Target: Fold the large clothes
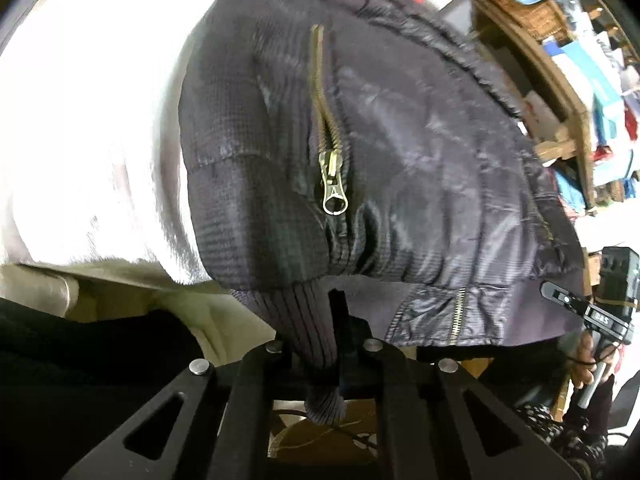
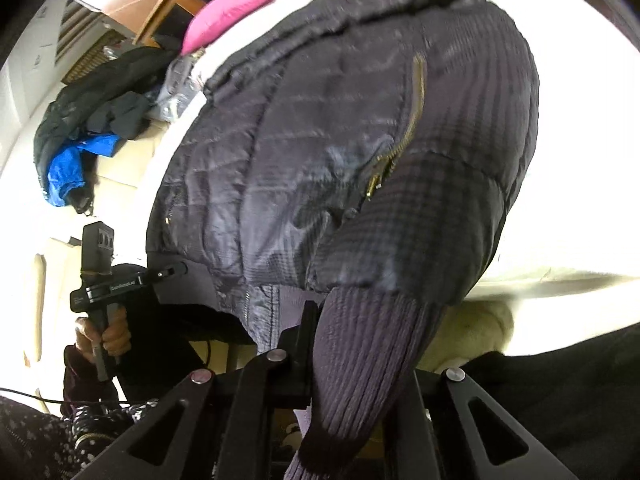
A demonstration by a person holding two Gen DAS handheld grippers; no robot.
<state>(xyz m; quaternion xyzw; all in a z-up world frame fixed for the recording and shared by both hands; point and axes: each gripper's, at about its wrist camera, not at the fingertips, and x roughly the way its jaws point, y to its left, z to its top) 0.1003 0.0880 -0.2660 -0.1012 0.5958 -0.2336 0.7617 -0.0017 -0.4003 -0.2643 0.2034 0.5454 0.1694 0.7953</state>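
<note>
A dark navy quilted jacket (image 1: 400,160) with brass zippers lies on a white bed, its hem hanging toward me; it also fills the right wrist view (image 2: 320,160). My left gripper (image 1: 328,320) is shut on the jacket's ribbed cuff (image 1: 304,320) at the hem. My right gripper (image 2: 316,332) is shut on the other ribbed cuff (image 2: 360,360). Each gripper shows in the other's view: the right one (image 1: 576,304) at the right hem corner, the left one (image 2: 168,272) at the left hem corner.
The white bed cover (image 1: 80,140) spreads under the jacket. A pile of dark and blue clothes (image 2: 80,140) lies at the left, with a pink cushion (image 2: 232,12) behind. Wooden shelves (image 1: 560,80) with clutter stand at the right.
</note>
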